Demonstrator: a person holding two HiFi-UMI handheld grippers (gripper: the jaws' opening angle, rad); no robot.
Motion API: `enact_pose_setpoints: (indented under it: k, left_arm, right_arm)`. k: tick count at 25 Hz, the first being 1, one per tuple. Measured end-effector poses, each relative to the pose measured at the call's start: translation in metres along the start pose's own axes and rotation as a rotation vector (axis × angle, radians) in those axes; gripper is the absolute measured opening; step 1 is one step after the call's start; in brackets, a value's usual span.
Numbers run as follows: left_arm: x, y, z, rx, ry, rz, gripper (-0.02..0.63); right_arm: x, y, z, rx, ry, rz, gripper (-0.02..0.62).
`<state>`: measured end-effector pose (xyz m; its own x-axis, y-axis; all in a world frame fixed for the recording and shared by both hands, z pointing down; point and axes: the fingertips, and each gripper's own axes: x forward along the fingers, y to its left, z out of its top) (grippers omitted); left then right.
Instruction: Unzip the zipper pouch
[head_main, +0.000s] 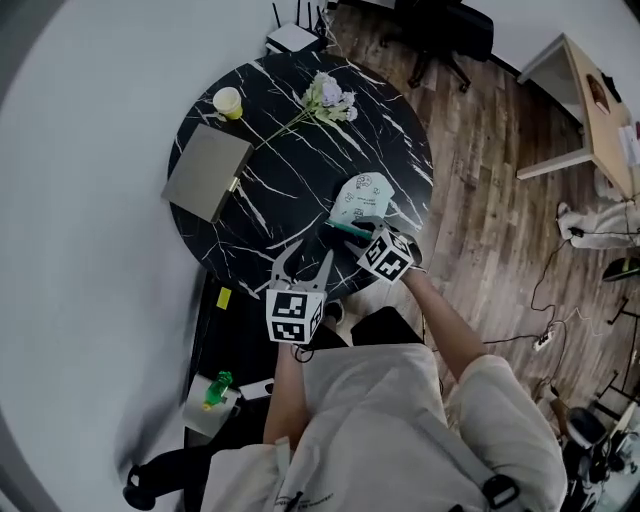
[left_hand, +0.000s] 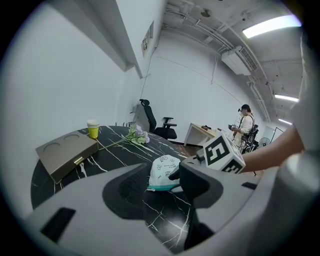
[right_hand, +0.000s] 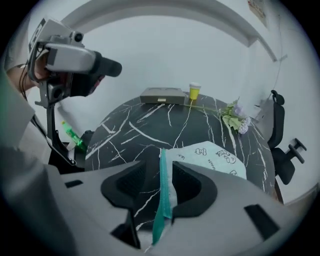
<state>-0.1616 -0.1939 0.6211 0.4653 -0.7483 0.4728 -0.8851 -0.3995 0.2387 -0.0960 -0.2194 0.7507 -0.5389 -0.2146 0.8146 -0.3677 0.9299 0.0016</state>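
Note:
A pale pouch printed with small drawings lies near the front edge of the round black marble table. Its teal zipper edge faces me. My right gripper reaches in from the right. In the right gripper view the zipper edge stands upright between the jaws of the right gripper, close to the right jaw, with marble showing on its left. My left gripper is open over the table's front rim, apart from the pouch, with nothing between its jaws.
A flat brown box and a yellow cup sit at the table's far left. A flower sprig lies at the back. An office chair and a desk stand beyond. A green bottle is below the table.

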Motion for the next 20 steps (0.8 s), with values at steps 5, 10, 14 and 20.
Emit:
enact_pose_setpoints:
  k: [5,10,14,20]
  left_arm:
    - [-0.001,0.014,-0.015,-0.038,0.001,0.0,0.206]
    - [0.002,0.035,-0.027,-0.063,0.006,0.008,0.206]
    - [0.006,0.041,-0.037,-0.08,0.024,0.004,0.206]
    - [0.016,0.041,-0.039,-0.07,0.046,-0.021,0.206]
  right_arm:
    - [0.033,-0.007,-0.021,-0.02,0.107,0.053,0.164]
    - [0.051,-0.016,-0.026,-0.004,0.137,0.078,0.169]
    - [0.053,-0.018,-0.025,-0.017,0.141,0.077,0.15]
    - [0.054,-0.02,-0.025,0.038,0.127,0.052,0.077]
